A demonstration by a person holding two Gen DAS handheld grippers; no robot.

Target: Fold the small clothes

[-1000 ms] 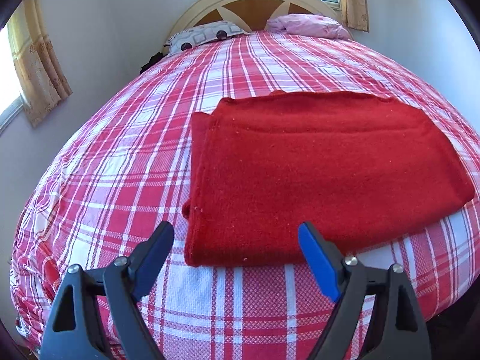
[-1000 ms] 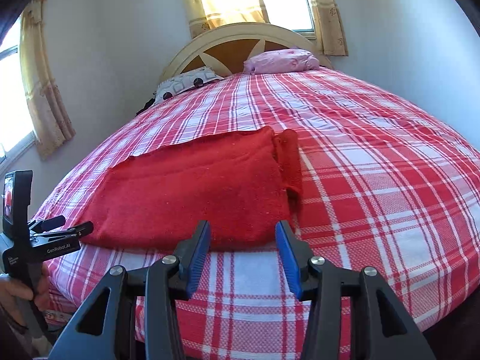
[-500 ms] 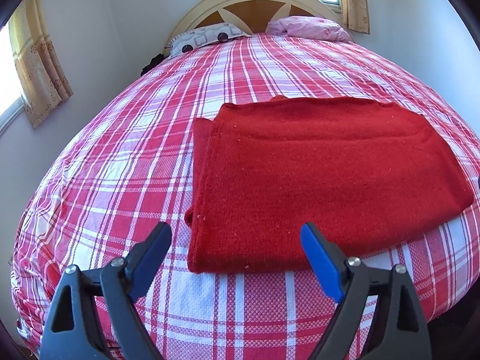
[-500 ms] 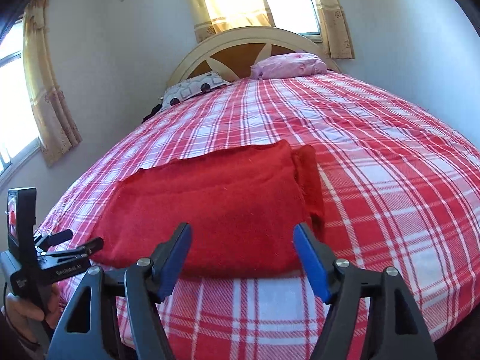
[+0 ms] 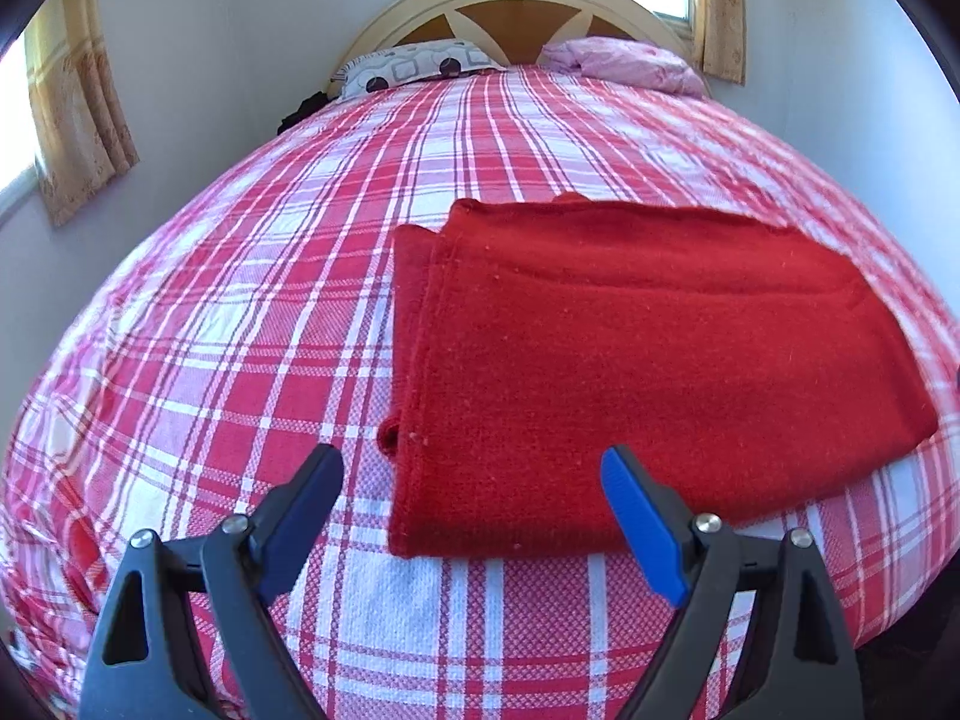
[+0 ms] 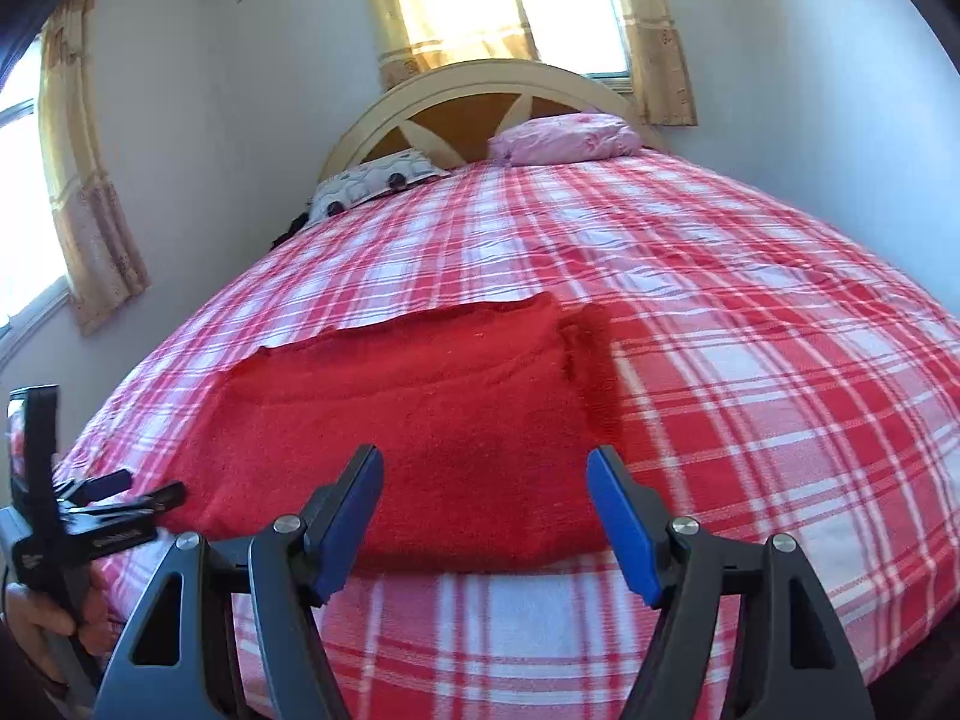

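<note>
A red knitted garment (image 5: 648, 360) lies folded flat into a rectangle near the front edge of the bed; the same red garment (image 6: 420, 420) fills the middle of the right wrist view. My left gripper (image 5: 468, 480) hovers open over the garment's near left corner, nothing between its blue pads. My right gripper (image 6: 483, 480) stands open just before the garment's near right part, with no cloth between its pads. The left gripper's body (image 6: 78, 516) shows at the left edge of the right wrist view, held by a hand.
The bed carries a red and white plaid cover (image 5: 240, 330). Two pillows, a patterned grey one (image 5: 414, 66) and a pink one (image 5: 624, 63), lean at the wooden headboard (image 6: 480, 102). Curtained windows stand behind and to the left. Walls close in on both sides.
My right gripper's jaws have spread wider and the view has tilted up slightly. The left gripper has stayed almost still. The garment has not moved.
</note>
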